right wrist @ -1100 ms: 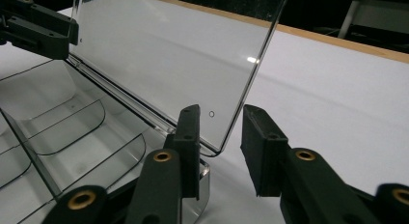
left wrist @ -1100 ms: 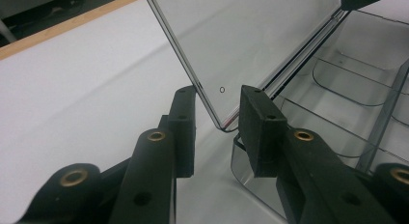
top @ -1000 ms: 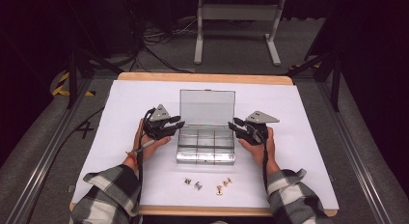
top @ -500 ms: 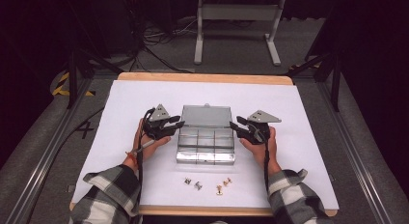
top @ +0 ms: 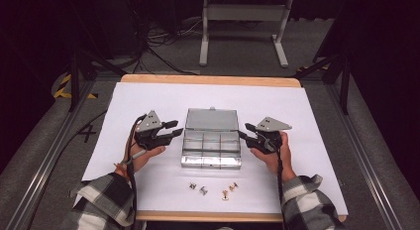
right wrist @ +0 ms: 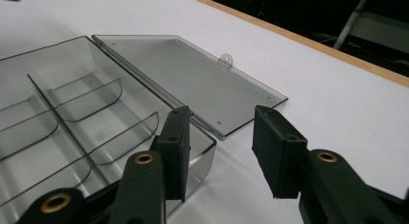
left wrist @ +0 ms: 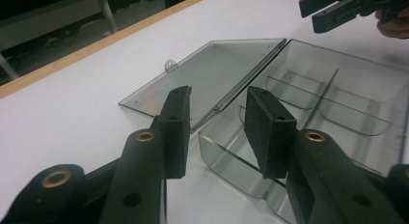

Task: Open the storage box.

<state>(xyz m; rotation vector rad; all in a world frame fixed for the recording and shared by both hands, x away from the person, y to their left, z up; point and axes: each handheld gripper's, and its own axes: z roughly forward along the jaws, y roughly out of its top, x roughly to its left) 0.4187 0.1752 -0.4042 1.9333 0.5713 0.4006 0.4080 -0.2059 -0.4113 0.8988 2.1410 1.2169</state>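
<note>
— Where do we stand with the clear plastic box (top: 211,147)?

— We see it at the middle of the white table cover (top: 317,111), between our two hands; its lid (top: 211,119) is swung fully back and lies flat on the cover on the far side, still joined along the hinge. The tray is split into small compartments by curved dividers, and from the gripper views they look bare.

— And our left gripper (top: 171,129)?

— Just beside the box's left end, held a little above the table; its jaws have just been opening, and in the left gripper view (left wrist: 224,130) they stand apart with nothing pressed between the pads — the near left corner of the tray only shows through the gap behind them. So we call it released.

— The right gripper (top: 246,130)?

— At the box's right end, close to the wall; in its own view (right wrist: 224,147) the jaws are parted, one pad over the tray's corner and the other over the bare cover. We see no pad pressing on the wall, so released as well.

— Anything else on the table?

— Four small metal parts (top: 213,189) lie in a loose row near the front edge, well short of the box; we cannot tell what they are.
</note>
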